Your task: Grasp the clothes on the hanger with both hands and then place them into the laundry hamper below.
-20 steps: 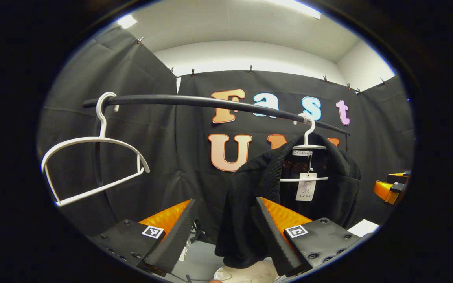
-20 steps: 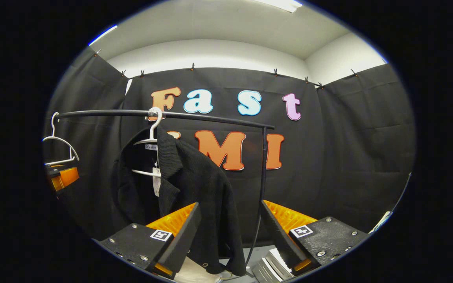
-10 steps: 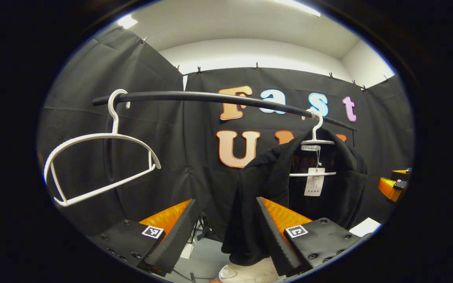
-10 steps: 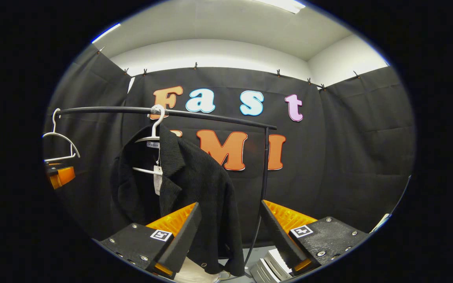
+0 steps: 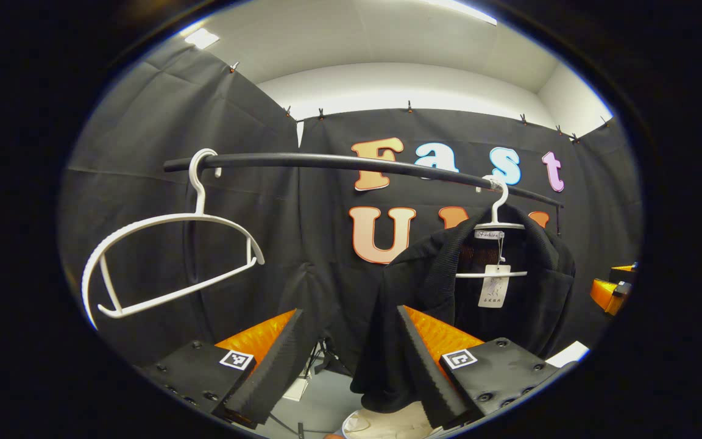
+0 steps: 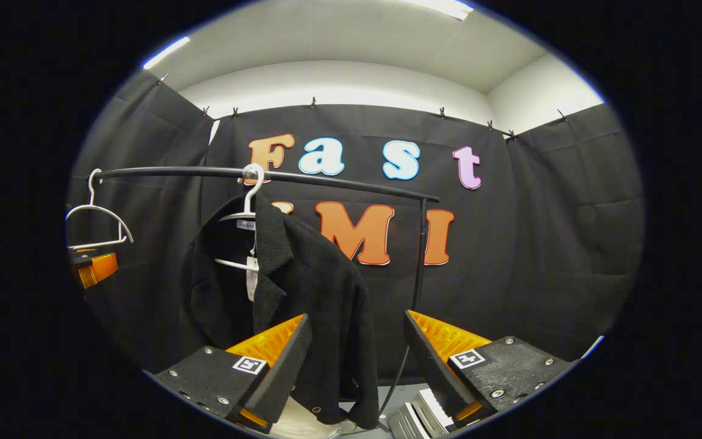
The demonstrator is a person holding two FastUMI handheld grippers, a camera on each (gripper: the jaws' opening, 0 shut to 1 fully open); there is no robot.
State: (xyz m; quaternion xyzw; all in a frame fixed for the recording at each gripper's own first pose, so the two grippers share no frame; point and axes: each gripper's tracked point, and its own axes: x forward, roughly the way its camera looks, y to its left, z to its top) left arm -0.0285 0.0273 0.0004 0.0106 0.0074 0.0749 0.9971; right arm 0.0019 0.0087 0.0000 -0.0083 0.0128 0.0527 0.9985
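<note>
Black jacket on white hanger, hooked on black rail. In left gripper view, right of centre, toward rail's far end; in right gripper view, left of centre. Collar open, paper tag dangling inside on hanger's lower bar. Front panels hanging loose, hem low.

Hamper below hem, pale rim and lining peeking at bottom edge of both views, mostly hidden.

Left gripper below jacket, fingers spread wide, nothing between them. Right finger overlapping jacket's left panel; contact unclear. Left finger apart from fabric. Seen also at left edge of right gripper view, beside jacket; spread not readable there.

Right gripper fingers wide apart, holding nothing. Left finger in front of jacket's lower right panel, touching or not: cannot tell. Right finger clear of fabric, near rail's upright post. Seen also at right edge of left gripper view, just beyond jacket's sleeve.

Empty hanger at other end of rail, well apart from jacket, tilted. White stacked item on floor by post. White sheet low right in left gripper view.
</note>
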